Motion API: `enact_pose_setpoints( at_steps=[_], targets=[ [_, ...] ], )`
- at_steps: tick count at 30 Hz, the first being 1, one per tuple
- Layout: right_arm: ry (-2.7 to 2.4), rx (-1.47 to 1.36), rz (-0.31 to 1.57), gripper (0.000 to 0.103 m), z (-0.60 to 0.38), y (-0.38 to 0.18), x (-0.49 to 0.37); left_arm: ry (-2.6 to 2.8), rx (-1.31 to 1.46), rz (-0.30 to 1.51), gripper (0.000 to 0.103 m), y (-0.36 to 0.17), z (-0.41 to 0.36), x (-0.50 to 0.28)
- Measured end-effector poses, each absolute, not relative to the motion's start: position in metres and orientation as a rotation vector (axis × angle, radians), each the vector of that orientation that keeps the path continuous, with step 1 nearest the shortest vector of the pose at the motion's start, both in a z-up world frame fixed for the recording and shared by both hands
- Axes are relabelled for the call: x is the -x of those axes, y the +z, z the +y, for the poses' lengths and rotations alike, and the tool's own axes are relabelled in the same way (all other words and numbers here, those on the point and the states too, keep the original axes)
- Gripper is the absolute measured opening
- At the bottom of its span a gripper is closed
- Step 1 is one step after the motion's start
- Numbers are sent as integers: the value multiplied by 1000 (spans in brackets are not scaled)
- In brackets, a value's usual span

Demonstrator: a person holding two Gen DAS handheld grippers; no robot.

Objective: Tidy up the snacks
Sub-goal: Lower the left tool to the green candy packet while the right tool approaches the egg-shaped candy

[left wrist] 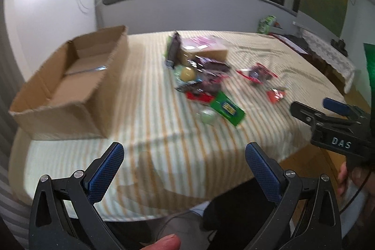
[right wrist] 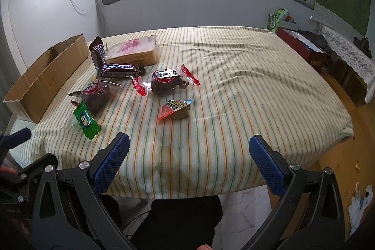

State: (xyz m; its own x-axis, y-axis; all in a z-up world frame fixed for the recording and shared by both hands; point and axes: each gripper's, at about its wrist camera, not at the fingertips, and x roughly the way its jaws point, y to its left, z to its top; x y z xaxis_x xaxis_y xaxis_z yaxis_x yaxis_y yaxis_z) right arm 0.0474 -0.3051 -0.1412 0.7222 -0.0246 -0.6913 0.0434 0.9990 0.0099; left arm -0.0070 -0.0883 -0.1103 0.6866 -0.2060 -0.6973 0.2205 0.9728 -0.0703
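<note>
In the left wrist view, the left gripper [left wrist: 184,170] hangs over the near edge of the striped cloth [left wrist: 145,132], its 2 blue pads wide apart and nothing between them. An open cardboard box [left wrist: 70,88] stands on the cloth to the left. The snacks lie in a blurred heap near the middle, with a green packet [left wrist: 227,108] at its near side. The right gripper [left wrist: 328,118] shows at the right edge; I cannot tell from here how its fingers stand.

In the right wrist view, the right gripper [right wrist: 188,162] is also spread open and holds nothing. A bread pack [right wrist: 134,52], 2 dark chocolate bars [right wrist: 120,69] and the green packet [right wrist: 86,120] lie near the cardboard box [right wrist: 44,79]. A round wrapped cake [right wrist: 165,82] and a small jelly cup [right wrist: 175,109] lie a little apart, toward the middle.
</note>
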Motion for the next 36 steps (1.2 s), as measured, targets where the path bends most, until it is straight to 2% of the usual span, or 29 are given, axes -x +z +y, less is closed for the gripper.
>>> enact_pose_setpoints(
  at_steps=[11,20,23,32,36],
  targets=[
    [26,-63,783,103,-317,-158,-66,-314,-41,695,103,-110,-104,1],
    [97,-61,750,103,-318,-168,-94,-327,5,791,102,-125,-103,-30],
    [121,-45,734,95,-314,-170,-96,-329,-2,794,102,-124,-105,-35],
    [148,-8,688,83,-317,-172,-90,-365,-5,770,102,-120,-120,-43],
    [163,7,680,70,-312,-173,-96,-392,7,750,100,-118,-125,-46]
  ],
)
